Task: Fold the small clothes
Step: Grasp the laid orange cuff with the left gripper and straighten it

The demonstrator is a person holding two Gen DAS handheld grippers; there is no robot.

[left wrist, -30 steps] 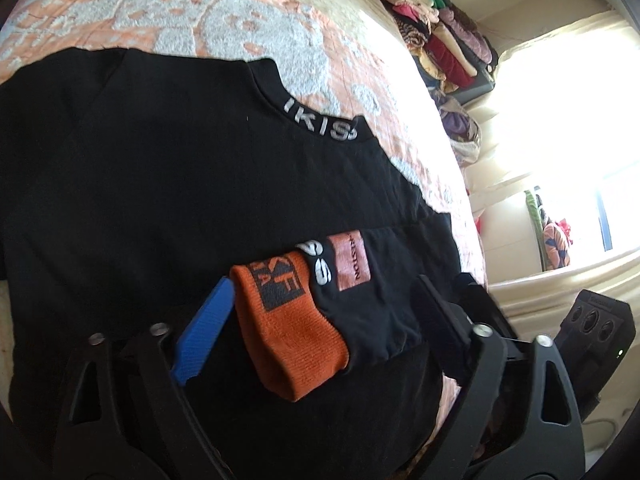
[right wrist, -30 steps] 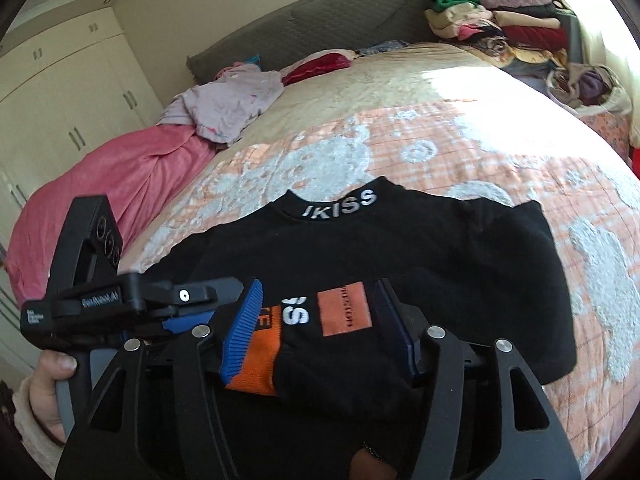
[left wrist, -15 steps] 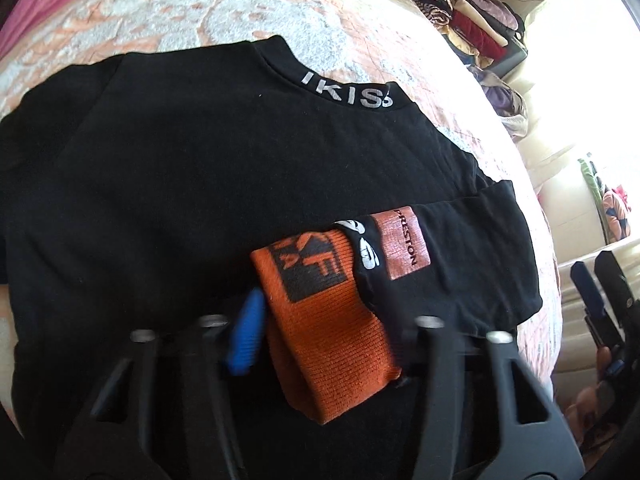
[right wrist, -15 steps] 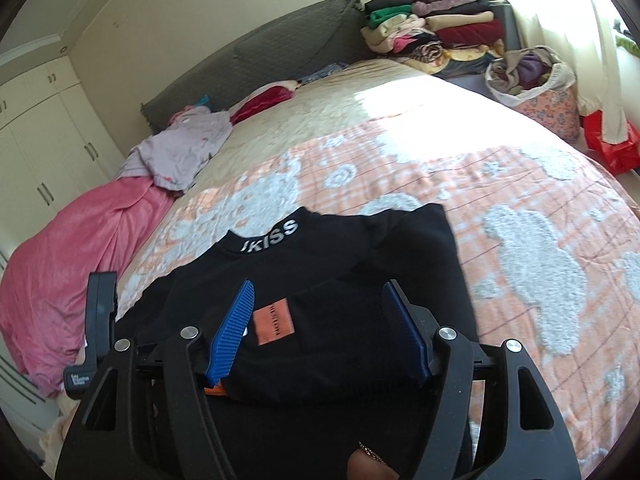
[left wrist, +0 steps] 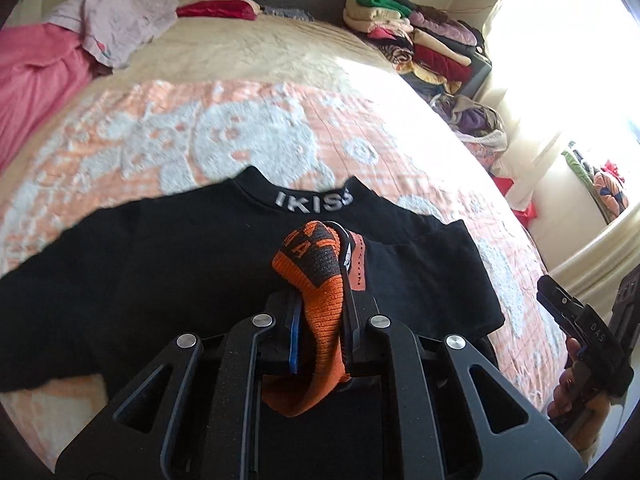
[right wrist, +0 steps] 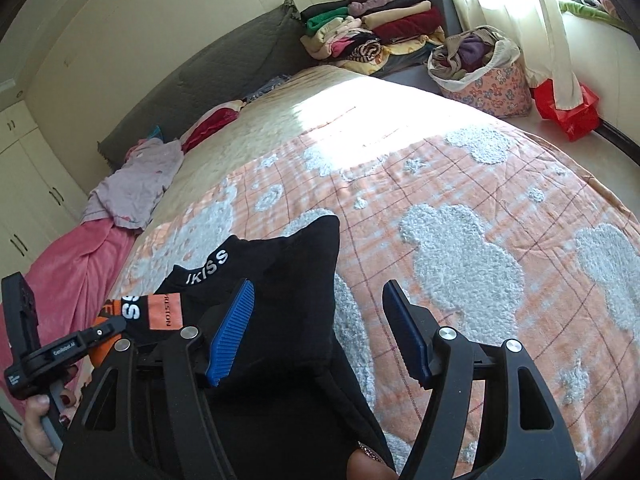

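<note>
- The left gripper [left wrist: 320, 312] has its jaws closed tight on an orange-and-black sock [left wrist: 320, 280], pinching it at mid-length; the cuff hangs below the jaws and the printed end sticks up past them.
- In the left wrist view, the sock sits over the black IKISS T-shirt [left wrist: 160, 280], just below its lettered collar at 12 o'clock.
- The T-shirt lies spread on the bed's peach-and-white blanket [left wrist: 248, 120], collar pointing towards the headboard.
- The right gripper [right wrist: 316, 332] has its jaws wide apart, with nothing between the blue pads [right wrist: 232, 332]; the left pad overlaps the T-shirt's sleeve edge, the right pad hovers over bare blanket.
- In the right wrist view, the left gripper and sock appear at 9 o'clock, held by a hand [right wrist: 40, 420] with painted nails.
- In the left wrist view, the right gripper shows at 4 o'clock, off the bed's edge.
- A pink blanket [left wrist: 36, 80] and a lilac garment [left wrist: 116, 20] lie at 10 o'clock near the grey headboard [right wrist: 224, 64].
- Stacked folded clothes [right wrist: 368, 24] sit at 1 o'clock beyond the bed, beside a floral basket [right wrist: 484, 80] full of laundry.
</note>
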